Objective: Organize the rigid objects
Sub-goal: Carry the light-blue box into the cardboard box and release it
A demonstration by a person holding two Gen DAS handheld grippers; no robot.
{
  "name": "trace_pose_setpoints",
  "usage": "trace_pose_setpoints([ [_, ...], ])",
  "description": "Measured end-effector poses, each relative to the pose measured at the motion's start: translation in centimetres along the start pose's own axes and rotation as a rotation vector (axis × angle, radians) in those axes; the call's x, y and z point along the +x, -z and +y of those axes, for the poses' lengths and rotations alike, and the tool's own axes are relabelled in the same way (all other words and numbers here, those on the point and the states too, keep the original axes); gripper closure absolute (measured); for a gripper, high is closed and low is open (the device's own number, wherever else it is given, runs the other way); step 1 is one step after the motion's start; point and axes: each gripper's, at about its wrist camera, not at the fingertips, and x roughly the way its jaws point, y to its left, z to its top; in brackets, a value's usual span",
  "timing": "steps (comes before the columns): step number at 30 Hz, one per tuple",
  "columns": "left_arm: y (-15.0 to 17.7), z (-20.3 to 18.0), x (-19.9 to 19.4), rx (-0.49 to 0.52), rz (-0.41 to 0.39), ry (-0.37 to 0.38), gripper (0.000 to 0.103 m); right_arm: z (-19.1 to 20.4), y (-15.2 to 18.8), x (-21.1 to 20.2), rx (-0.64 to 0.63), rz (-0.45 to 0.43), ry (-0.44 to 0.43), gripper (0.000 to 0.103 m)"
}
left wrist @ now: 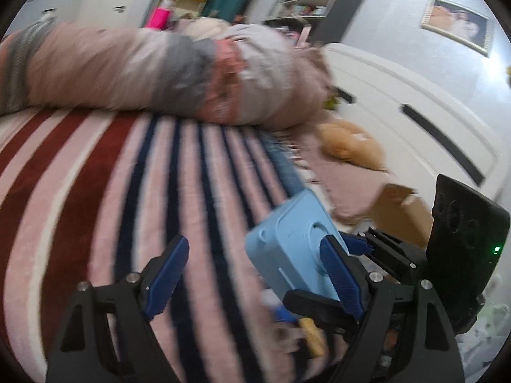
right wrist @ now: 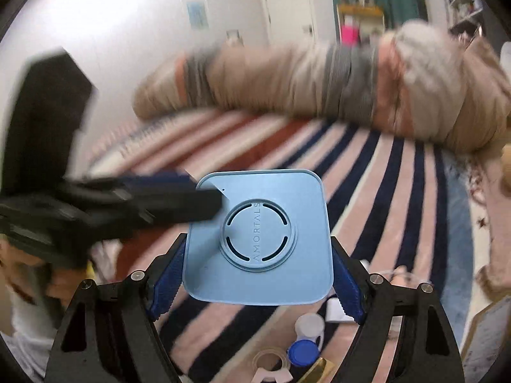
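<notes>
The right gripper (right wrist: 257, 274) holds a pale blue box (right wrist: 258, 239) between its two blue pads (right wrist: 166, 284) — the pads press on the box's left and right edges near its lower corners, the jaws standing wide around it. The box is squarish with rounded corners, and its flat face, turned to the right wrist camera, has a raised round disc with curved slots. Around that disc runs the word "AMORTALS", reading bottom to top. The box is held up off the striped blanket (right wrist: 377, 198) that covers the bed.

Below the box, near the blanket's near edge, lie small things: a white container (right wrist: 308, 327), a blue cap (right wrist: 301, 352), a roll of clear tape (right wrist: 270, 362) and a gold-coloured piece (right wrist: 322, 370).

The left gripper (left wrist: 254, 276) comes in from the box's left side in the right wrist view, dark and blurred, its tip over the box's upper left corner. In its own view its jaws are wide open with nothing between them but blanket; the box (left wrist: 287, 242) lies behind its right-hand pad (left wrist: 340, 277), outside the gap. Whether that finger touches the box I cannot tell.

Farther off, a rolled bundle of bedding (left wrist: 166, 73) in pink, grey and beige lies across the blanket's far edge.
</notes>
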Motion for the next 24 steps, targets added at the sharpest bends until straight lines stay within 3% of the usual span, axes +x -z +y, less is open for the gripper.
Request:
trace_pose_setpoints([
  [2,-0.9,-2.3,-0.1,0.018,-0.008,0.079,0.023,-0.1,-0.8,-2.7,-0.011,-0.073,0.007,0.023],
  [4,-2.0,-5.5,-0.2,0.064,-0.015,0.145,0.033,-0.5,-1.1,-5.4,-0.019,-0.14,0.021,0.023],
  [6,-2.9,-8.5,0.2,0.103,-0.006,0.207,0.051,-1.1,-1.2,-7.3,-0.018,-0.182,0.044,0.023],
  [8,-3.7,-12.0,1.0,0.159,0.01,0.257,0.059,-2.5,-0.8,-9.7,-0.013,-0.224,0.08,0.023],
  [12,-4.4,-18.0,3.1,0.27,0.04,0.27,0.061,-5.4,0.4,-13.6,0.029,-0.275,0.144,0.023],
  [19,-2.8,-28.2,9.2,0.48,0.137,0.277,0.065,-11.4,3.8,-18.2,0.114,-0.203,0.35,0.024],
  [24,-1.4,-31.2,13.9,0.503,0.245,0.309,0.067,-15.8,6.4,-19.5,0.214,-0.127,0.4,0.024],
])
